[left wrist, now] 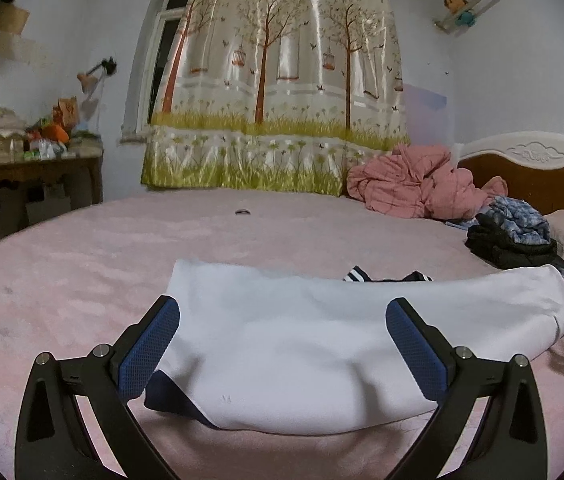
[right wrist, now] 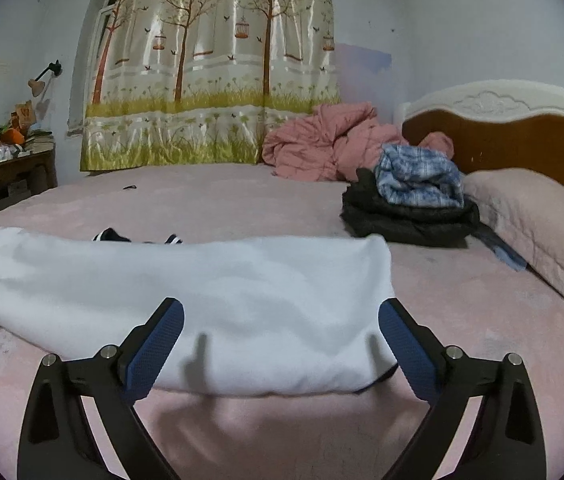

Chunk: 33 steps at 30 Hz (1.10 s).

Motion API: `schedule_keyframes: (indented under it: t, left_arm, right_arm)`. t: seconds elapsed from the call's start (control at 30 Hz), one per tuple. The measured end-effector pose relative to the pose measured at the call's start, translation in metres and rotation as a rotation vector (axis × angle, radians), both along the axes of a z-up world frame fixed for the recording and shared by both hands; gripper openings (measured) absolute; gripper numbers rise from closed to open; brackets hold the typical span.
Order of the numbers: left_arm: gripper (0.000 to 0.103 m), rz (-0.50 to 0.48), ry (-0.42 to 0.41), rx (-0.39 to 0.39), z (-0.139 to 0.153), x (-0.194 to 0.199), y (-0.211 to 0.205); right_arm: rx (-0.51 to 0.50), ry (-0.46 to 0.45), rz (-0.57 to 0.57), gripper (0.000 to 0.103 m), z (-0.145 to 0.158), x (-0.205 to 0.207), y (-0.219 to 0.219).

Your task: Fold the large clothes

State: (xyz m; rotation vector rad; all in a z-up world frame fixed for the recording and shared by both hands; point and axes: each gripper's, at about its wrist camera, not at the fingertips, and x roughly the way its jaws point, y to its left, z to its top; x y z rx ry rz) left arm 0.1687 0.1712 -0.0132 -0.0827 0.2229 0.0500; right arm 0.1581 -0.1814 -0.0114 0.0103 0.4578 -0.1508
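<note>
Right gripper (right wrist: pixel 281 326) gapes over white garment (right wrist: pixel 186 300) lying crosswise

We see a white garment (left wrist: pixel 301 360) with a navy underside and navy-and-white striped cuffs (left wrist: pixel 355 274) on a pale pink bed (left wrist: pixel 82 248). Far right lie a pink checked quilt (right wrist: pixel 321 148), a blue-and-white plaid garment (right wrist: pixel 421 180) and a black one (right wrist: pixel 401 220). The curtain (left wrist: pixel 282 100) shows brown trees, orange birdcages and yellow-green grass
</note>
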Motion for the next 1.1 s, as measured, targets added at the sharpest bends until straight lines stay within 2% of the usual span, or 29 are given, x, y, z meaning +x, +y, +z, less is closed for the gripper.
schedule_keyframes:
  t: [0.17, 0.23, 0.27, 0.33, 0.37, 0.4, 0.63, 0.73, 0.93, 0.97, 1.07, 1.1]
  left_arm:
    - [0.103, -0.007, -0.025, 0.056, 0.002, -0.006, -0.012]
    - [0.103, -0.012, -0.018, 0.056, 0.002, -0.005, -0.012]
    - [0.103, -0.011, -0.017, 0.051, 0.003, -0.005, -0.011]
    - [0.103, -0.009, -0.019, 0.037, 0.003, -0.004, -0.007]
    - [0.103, -0.006, -0.021, 0.028, 0.004, -0.004, -0.006]
    - [0.103, -0.002, -0.023, 0.018, 0.004, -0.005, -0.004]
    - [0.103, -0.010, -0.012, -0.041, 0.003, -0.002, 0.007]
    - [0.103, -0.011, -0.007, -0.041, 0.003, -0.002, 0.007]
    - [0.103, -0.006, 0.001, -0.046, 0.002, -0.001, 0.008]
    - [0.103, -0.005, 0.003, -0.049, 0.001, 0.000, 0.008]
    - [0.103, 0.001, 0.011, -0.051, 0.000, 0.002, 0.008]
    - [0.103, 0.002, 0.016, -0.049, -0.001, 0.003, 0.008]
  right_arm:
    - [0.039, 0.023, 0.023, 0.099, 0.000, -0.025, -0.002]
    - [0.063, 0.091, 0.013, 0.099, -0.006, -0.026, -0.003]
    - [0.107, 0.138, -0.009, 0.098, -0.013, -0.025, -0.009]
    - [0.197, 0.227, -0.106, 0.086, -0.024, -0.020, -0.024]
    - [0.264, 0.266, -0.129, 0.085, -0.031, -0.017, -0.033]
    - [0.350, 0.265, -0.111, 0.085, -0.036, -0.016, -0.044]
    - [0.538, 0.258, -0.083, 0.088, -0.040, -0.001, -0.066]
    - [0.576, 0.271, -0.030, 0.096, -0.045, 0.024, -0.070]
    - [0.561, 0.275, -0.054, 0.096, -0.047, 0.053, -0.069]
    - [0.560, 0.269, -0.066, 0.095, -0.047, 0.056, -0.070]
    - [0.551, 0.202, -0.181, 0.067, -0.046, 0.054, -0.077]
    - [0.564, 0.183, -0.199, 0.062, -0.047, 0.051, -0.080]
